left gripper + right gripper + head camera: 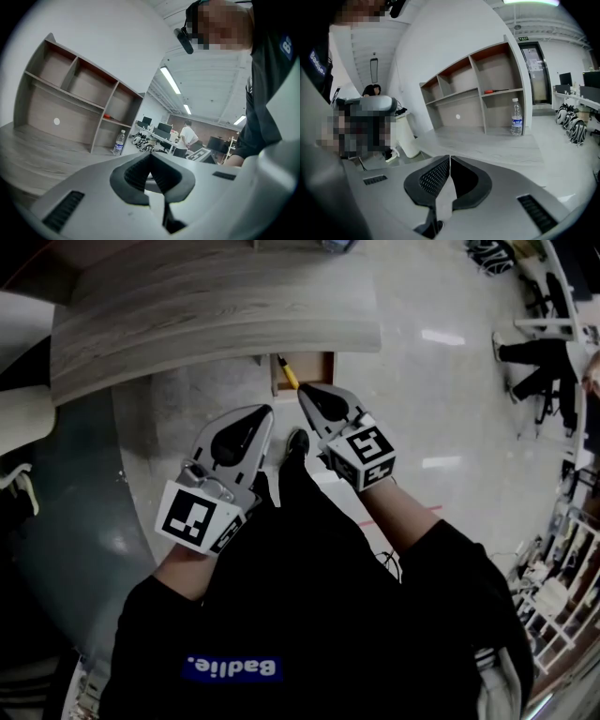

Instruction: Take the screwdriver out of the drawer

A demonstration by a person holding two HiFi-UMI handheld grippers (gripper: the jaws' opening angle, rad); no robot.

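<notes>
Head view: left tongs [268, 412] and right tongs [302, 391] are closed, empty. The screwdriver [287, 373] lies in the drawer [324, 368] at twelve o'clock.

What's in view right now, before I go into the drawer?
Screwdriver: one, yellow handle, lying in the open drawer.
Drawer: one, wooden, pulled open under the desk's front edge.
Desk: one, grey wood grain, ahead of the person.
Shelf unit: one, grey-brown, standing on the desk by the wall.
Water bottle: one, clear, standing at the shelf unit's end.
Small tool: one, orange, on a shelf; too small to identify.
Left gripper: one, grey, shut and empty, just short of the drawer.
Right gripper: one, grey, shut and empty, tip by the drawer's front.
</notes>
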